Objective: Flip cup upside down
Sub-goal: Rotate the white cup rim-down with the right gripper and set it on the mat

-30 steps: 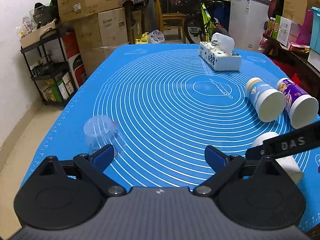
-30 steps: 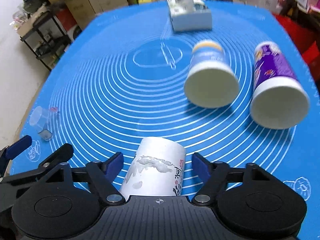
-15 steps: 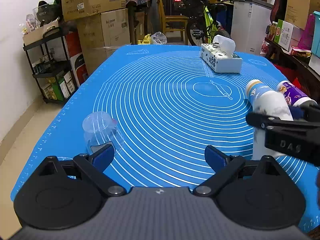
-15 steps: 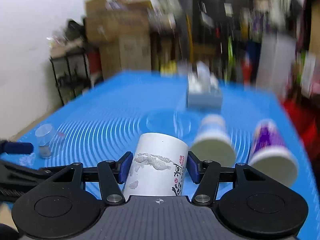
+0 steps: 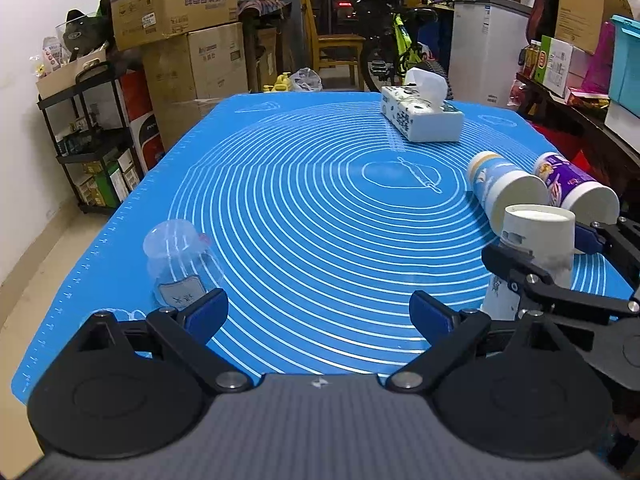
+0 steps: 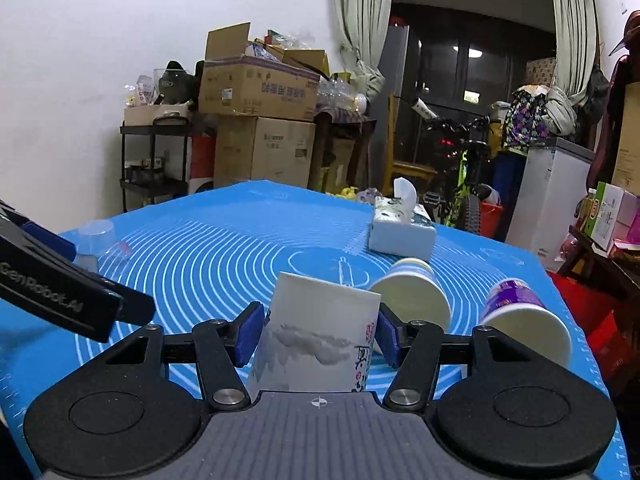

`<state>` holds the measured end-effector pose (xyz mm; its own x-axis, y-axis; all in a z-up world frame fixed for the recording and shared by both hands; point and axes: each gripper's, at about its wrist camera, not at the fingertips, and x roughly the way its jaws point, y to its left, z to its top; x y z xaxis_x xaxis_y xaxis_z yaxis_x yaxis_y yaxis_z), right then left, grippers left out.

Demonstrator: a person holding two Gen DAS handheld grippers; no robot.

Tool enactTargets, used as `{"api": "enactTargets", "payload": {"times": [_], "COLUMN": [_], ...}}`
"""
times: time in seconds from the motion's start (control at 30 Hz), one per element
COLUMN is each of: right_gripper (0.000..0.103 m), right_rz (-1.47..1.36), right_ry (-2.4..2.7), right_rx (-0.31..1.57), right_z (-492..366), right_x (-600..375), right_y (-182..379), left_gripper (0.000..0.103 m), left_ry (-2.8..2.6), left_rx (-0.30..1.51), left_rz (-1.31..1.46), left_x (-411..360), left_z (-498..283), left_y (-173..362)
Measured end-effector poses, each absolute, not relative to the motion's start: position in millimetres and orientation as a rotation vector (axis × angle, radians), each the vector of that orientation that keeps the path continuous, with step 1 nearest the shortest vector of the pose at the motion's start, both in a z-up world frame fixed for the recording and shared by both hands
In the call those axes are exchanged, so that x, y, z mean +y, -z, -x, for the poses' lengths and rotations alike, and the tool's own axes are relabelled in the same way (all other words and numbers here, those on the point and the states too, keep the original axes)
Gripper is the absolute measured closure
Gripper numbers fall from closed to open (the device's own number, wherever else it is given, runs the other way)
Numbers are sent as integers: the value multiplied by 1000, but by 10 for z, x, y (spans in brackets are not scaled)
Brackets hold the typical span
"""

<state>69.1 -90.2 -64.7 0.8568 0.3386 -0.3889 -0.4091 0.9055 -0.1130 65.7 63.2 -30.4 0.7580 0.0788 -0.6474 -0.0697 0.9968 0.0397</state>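
Observation:
My right gripper (image 6: pixel 318 338) is shut on a white paper cup (image 6: pixel 316 348) with grey and red print. It holds the cup lifted and tilted, base end away from the camera. In the left wrist view the same cup (image 5: pixel 532 248) stands nearly upright at the right, wide end down, between the right gripper's fingers (image 5: pixel 512 264). My left gripper (image 5: pixel 318 314) is open and empty, low over the blue mat (image 5: pixel 300 208). A clear plastic cup (image 5: pixel 178 264) lies on its side just beyond its left finger.
A blue-white paper cup (image 5: pixel 504 192) and a purple paper cup (image 5: pixel 576 190) lie on their sides at the mat's right. A tissue box (image 5: pixel 420 116) stands at the far right. Boxes, a shelf rack and a bicycle surround the table.
My right gripper closed on the white cup, lifted it off the mat and swung it from lying flat to nearly upright. The left gripper stayed open and hardly moved.

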Motion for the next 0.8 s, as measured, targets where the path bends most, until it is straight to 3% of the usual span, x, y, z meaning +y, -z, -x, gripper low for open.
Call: {"api": "enactTargets", "payload": {"times": [0.2,0.43,0.8], "right_gripper": [41,23,21], "right_rz": [185,172,73], "right_ry": [-405,-388,-292], "right_rx": [434,473,552], "right_z": [-604,-469,104], "right_x": [-924,-990,-1494], "right_y": [650,573,250], "left_gripper": [7,7,7], "left_ry": [-71,-74,-3], "left_rx": [707,693,680], "left_rz": [-4,9,-17], "left_x": [597,586,313], "left_z": [-613,-511,-126], "left_y": [315,236,139]}}
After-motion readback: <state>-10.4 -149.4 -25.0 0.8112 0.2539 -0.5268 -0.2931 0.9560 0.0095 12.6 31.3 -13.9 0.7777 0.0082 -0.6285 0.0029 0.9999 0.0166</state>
